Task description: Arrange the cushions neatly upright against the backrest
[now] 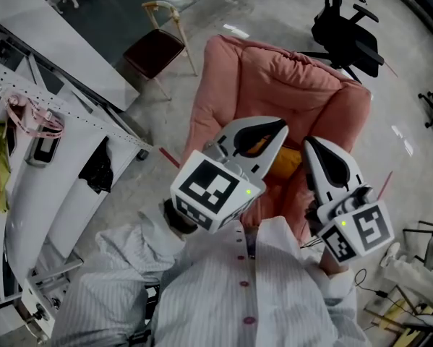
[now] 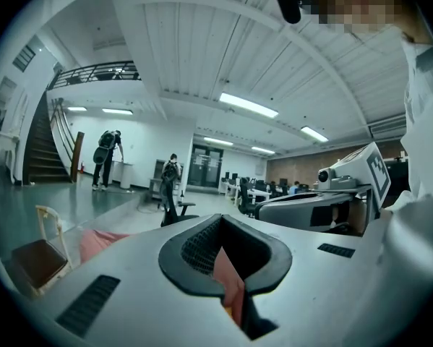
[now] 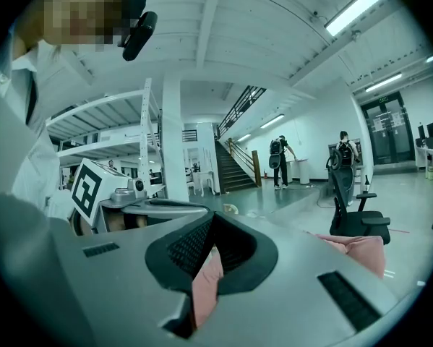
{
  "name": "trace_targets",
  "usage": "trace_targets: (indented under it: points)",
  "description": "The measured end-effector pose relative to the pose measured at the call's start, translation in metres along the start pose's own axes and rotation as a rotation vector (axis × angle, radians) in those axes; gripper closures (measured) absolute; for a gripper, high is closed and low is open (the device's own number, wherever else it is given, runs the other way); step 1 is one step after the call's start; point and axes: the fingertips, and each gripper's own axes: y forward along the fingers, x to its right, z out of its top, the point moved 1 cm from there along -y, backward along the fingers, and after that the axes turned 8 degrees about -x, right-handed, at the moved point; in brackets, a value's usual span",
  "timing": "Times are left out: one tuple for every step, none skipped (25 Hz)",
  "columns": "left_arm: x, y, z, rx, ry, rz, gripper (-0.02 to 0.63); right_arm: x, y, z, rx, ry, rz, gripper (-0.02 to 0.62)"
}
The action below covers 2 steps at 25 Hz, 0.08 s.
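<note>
Cushion [image 1: 288, 162] peeks out, mostly hidden behind left tool [image 1: 280, 130] and right tool [image 1: 310, 143].

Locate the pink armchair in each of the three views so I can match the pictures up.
Head view: the pink armchair fills the upper centre, its backrest toward the top.
Left gripper view: a small patch of it shows at lower left.
Right gripper view: a strip of it shows at middle right.
Shared landmark: the black office chair, standing on the floor just beyond the armchair.
</note>
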Motion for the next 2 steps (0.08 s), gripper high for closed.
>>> trace_targets:
  points:
    - [0.0005,0.0026,0.0042,0.010,0.000,-0.009,0.597,0.0034,-0.0021,0.0028,0.005,-0.005,-0.007,0.582]
    - [0.0010,0.0054,0.0086,0.021,-0.001,-0.019,0.597,0.0071,-0.0044,0.0057,0.009,-0.011,-0.014,0.582]
